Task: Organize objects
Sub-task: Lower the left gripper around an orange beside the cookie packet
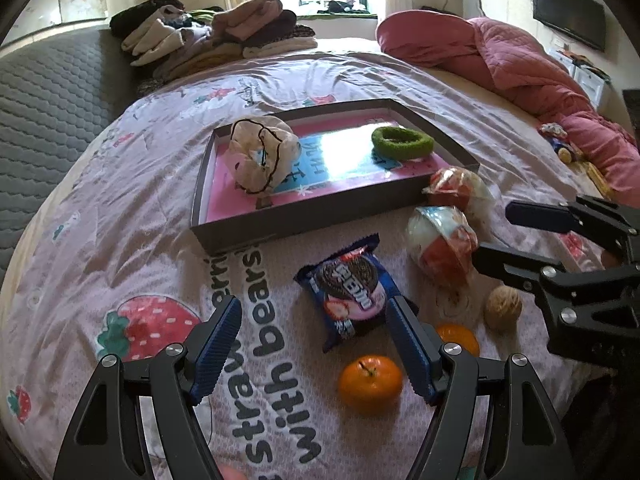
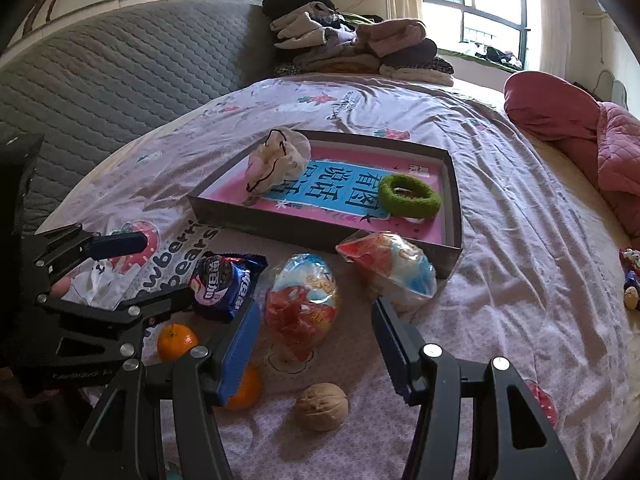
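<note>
— While both grippers are hanging over the bed [image 1: 360, 76], what is lying under them?

— A blue cookie packet [image 1: 349, 286] is lying on the sheet, just in front of the left gripper [image 1: 316, 344]. That gripper's jaws are standing apart, and nothing is sitting between them.

— And the right gripper [image 2: 316, 344]?

— It is gaping wide too, holding nothing. A wrapped red-and-white snack [image 2: 303, 302] is lying just beyond its fingertips, and a second wrapped snack [image 2: 390, 270] is resting against the near wall of the box lid [image 2: 320, 236].

— What is sitting inside that lid?

— A cream cloth pouch with a black cord [image 1: 260, 154] is lying at its left end, and a green fuzzy ring [image 1: 402, 143] is lying toward its right end, well apart from the pouch.

— Any fruit?

— One tangerine [image 1: 370, 384] is sitting near the left gripper's right finger, and another tangerine [image 1: 460, 338] is showing partly behind that finger. A walnut [image 2: 321, 407] is lying beside them, between the right gripper's fingers in its own view but not touching either.

— Farther back?

— Folded clothes [image 2: 352, 46] are piling up by the gray headboard [image 2: 120, 80], and a pink quilt [image 1: 520, 80] is bunching along the bed's right side.
</note>
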A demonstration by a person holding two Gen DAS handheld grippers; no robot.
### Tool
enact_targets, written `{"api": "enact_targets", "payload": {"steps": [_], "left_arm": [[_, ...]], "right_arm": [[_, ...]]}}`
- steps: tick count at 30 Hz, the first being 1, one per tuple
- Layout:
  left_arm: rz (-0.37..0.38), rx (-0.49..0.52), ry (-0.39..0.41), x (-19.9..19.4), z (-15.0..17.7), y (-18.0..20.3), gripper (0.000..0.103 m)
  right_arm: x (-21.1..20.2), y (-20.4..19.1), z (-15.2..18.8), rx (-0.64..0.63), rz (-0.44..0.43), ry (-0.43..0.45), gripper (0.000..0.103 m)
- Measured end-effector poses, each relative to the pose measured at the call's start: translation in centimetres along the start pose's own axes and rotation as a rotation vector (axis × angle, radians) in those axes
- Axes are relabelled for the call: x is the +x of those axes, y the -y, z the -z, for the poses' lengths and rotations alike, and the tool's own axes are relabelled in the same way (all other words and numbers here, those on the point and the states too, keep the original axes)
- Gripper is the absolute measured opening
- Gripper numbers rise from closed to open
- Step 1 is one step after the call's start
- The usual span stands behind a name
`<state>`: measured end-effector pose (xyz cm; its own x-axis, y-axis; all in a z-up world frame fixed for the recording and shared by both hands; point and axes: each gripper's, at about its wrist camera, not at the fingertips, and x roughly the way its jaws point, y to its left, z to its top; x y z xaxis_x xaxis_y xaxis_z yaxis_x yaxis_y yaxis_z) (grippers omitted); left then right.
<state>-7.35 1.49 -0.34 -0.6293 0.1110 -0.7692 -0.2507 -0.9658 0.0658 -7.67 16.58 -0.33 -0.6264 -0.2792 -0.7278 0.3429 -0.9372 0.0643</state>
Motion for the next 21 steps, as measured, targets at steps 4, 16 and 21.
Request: {"api": "enact_targets", "payload": {"steps": [4,16,21], "left_arm": [[-0.007,0.0,-0.005,0.0,0.6,-0.2,0.076],[0.022,0.027,-0.025,-0.3,2.2,0.2,0.076],[0.026,0.03,-0.03,-0.2,2.5,0.5,0.076]], "right_arm": [[0.4,-0.2,0.1,0.002,-0.013,-0.012,0.058],[1.4,-0.9,0.1,0.009,-0.025,-0.038,0.058],[1.7,-1.1,0.0,0.005,-0.02,-0.044,0.058]]}}
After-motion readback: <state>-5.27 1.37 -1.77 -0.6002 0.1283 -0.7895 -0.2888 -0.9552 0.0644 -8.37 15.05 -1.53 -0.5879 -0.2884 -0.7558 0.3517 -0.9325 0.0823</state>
